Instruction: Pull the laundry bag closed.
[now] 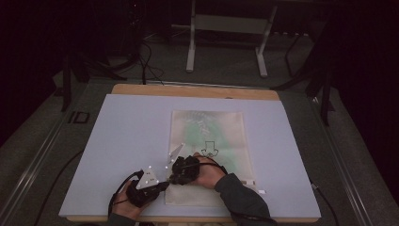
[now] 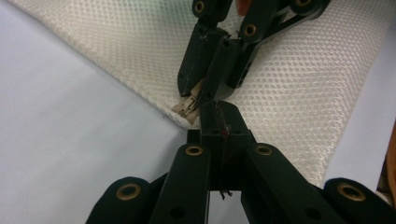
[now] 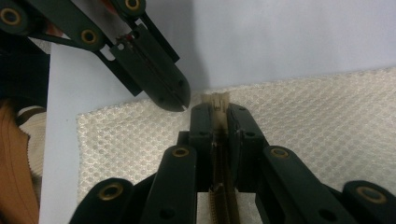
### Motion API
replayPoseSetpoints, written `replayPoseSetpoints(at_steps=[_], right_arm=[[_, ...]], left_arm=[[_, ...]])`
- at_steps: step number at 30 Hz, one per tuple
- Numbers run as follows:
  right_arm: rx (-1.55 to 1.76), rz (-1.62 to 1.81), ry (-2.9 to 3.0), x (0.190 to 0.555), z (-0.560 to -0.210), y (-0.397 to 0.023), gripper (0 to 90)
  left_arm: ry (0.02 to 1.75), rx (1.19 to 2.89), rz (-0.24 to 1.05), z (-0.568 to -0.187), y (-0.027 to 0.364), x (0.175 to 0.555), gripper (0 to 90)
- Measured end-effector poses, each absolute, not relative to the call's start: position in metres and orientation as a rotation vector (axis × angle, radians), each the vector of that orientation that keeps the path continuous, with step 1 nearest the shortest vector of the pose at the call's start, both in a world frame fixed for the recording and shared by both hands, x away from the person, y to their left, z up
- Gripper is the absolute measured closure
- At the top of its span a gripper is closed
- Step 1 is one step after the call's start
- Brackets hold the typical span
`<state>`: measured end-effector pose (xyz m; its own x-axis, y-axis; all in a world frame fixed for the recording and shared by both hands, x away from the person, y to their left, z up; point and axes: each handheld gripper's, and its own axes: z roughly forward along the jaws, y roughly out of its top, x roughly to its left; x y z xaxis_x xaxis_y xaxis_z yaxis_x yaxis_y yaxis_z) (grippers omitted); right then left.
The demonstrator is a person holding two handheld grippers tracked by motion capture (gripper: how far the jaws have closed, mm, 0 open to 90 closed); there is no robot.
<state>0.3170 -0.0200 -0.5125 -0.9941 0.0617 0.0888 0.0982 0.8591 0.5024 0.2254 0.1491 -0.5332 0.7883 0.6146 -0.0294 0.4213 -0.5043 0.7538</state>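
Observation:
A white mesh zip pouch (image 1: 207, 136) lies flat on the pale table (image 1: 127, 132); a green print and a black arrow show through it. Both grippers meet at its near left corner. My right gripper (image 3: 217, 109) is shut on the pouch's zipper: the zip teeth (image 3: 219, 200) run between its jaws and the beige tape end (image 3: 215, 99) sticks out past the tips. My left gripper (image 2: 218, 112) is shut, its tip almost touching the right gripper (image 2: 198, 100) at that tape end (image 2: 186, 108). Whether it pinches anything thin I cannot tell. From above, the left gripper (image 1: 162, 186) sits left of the right gripper (image 1: 173, 178).
The table's near edge runs just behind both hands, and a wooden strip (image 1: 195, 90) borders its far edge. A small white tag (image 1: 261, 191) lies right of the sleeve. Beyond the table stand a desk frame (image 1: 226, 23) and floor cables (image 1: 146, 56).

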Motion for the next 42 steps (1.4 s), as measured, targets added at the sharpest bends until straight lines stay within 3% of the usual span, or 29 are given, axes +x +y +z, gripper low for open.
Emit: replayPoseSetpoints(at_steps=[12,42], right_arm=[[-0.123,-0.812,-2.960,0.317,-0.513,-0.020,81.8],[-0.016,-0.765,-3.019,0.309,-0.510,-0.039,82.5]], left_arm=[[0.692,2.240,0.343,-0.536,0.142,0.225,89.3],[0.792,2.275,0.381,-0.534,0.133,0.222,90.0]])
